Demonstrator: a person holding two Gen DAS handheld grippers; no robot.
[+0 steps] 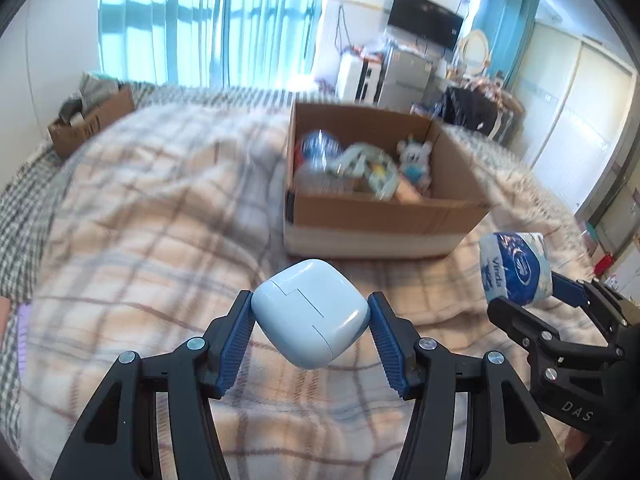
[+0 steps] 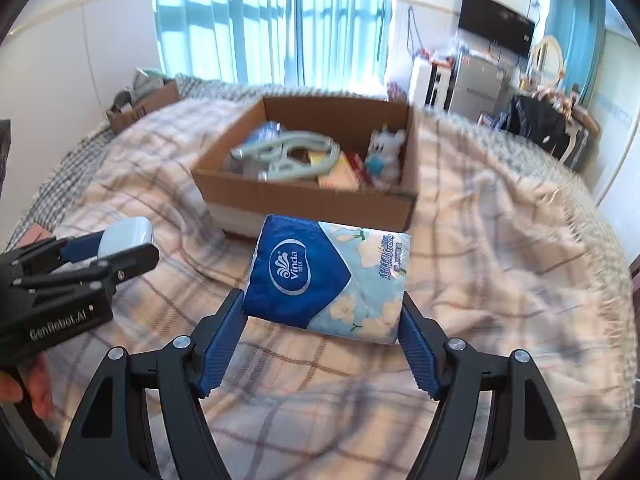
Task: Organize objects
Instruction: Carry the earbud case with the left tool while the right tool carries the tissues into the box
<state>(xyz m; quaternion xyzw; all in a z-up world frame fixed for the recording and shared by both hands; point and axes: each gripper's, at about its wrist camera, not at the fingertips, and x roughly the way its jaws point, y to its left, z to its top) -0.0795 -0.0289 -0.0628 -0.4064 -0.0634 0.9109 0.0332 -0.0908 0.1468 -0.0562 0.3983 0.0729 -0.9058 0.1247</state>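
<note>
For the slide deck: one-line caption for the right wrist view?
Right gripper holds a tissue pack above the plaid bed, facing the cardboard box.

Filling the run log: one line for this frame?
left gripper: shut on earbud case | right gripper: shut on tissue pack | both short of cardboard box on bed

Glossy smooth plastic earbud case [image 1: 311, 312]; crinkly shiny film tissue pack [image 2: 326, 282]; matt cardboard box [image 2: 308, 196]; soft woven blanket [image 1: 140, 220].

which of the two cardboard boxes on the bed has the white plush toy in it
The near cardboard box, ahead of both claws; the far box sits by the wall.
</note>
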